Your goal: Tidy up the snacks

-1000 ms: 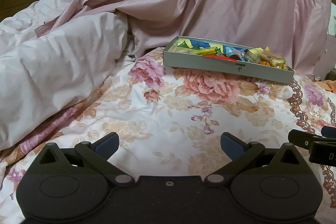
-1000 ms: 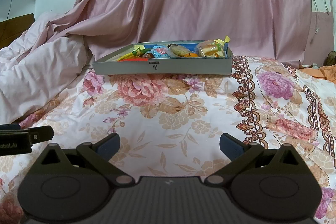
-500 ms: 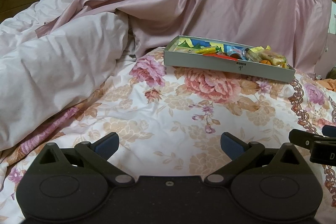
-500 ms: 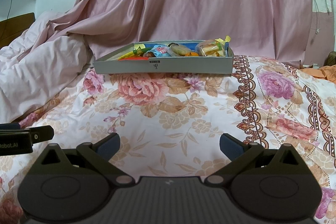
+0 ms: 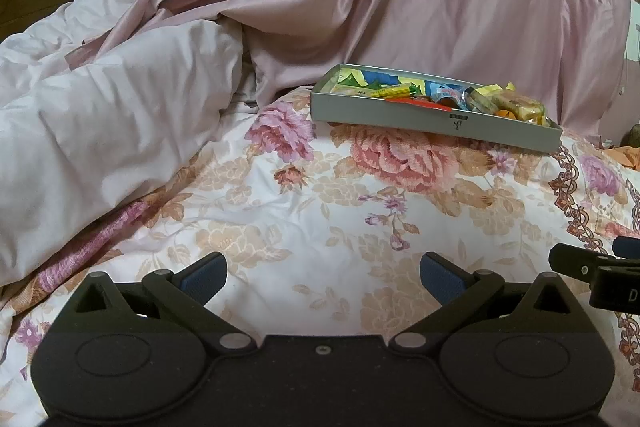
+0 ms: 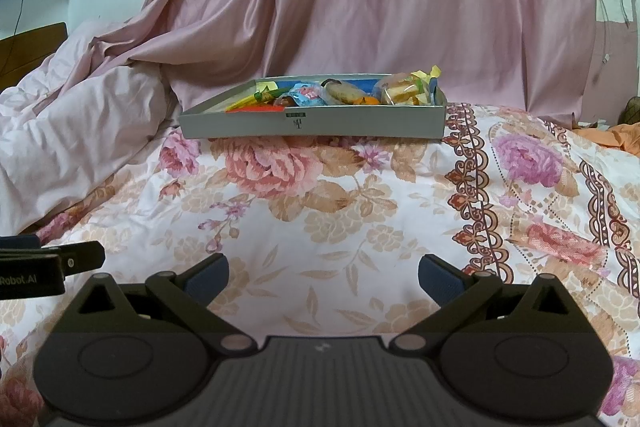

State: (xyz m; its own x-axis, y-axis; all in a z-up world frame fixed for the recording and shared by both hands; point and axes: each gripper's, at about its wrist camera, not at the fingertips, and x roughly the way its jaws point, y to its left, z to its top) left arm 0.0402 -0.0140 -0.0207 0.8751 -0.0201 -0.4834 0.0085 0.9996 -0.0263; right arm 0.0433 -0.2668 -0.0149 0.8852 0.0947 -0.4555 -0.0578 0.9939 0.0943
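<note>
We hold both grippers, left gripper (image 5: 323, 271) and right gripper (image 6: 323, 271), spread and empty; we should approach the snack tray (image 6: 312, 125) at twelve o'clock level.

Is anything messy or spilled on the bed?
Nothing has spilled. The grey box sits upright on the flowery bedspread, and all the snacks are inside it, though jumbled in a heap, with a yellow wrapper sticking up above the rim. Both grippers are empty, jaws open.
</note>
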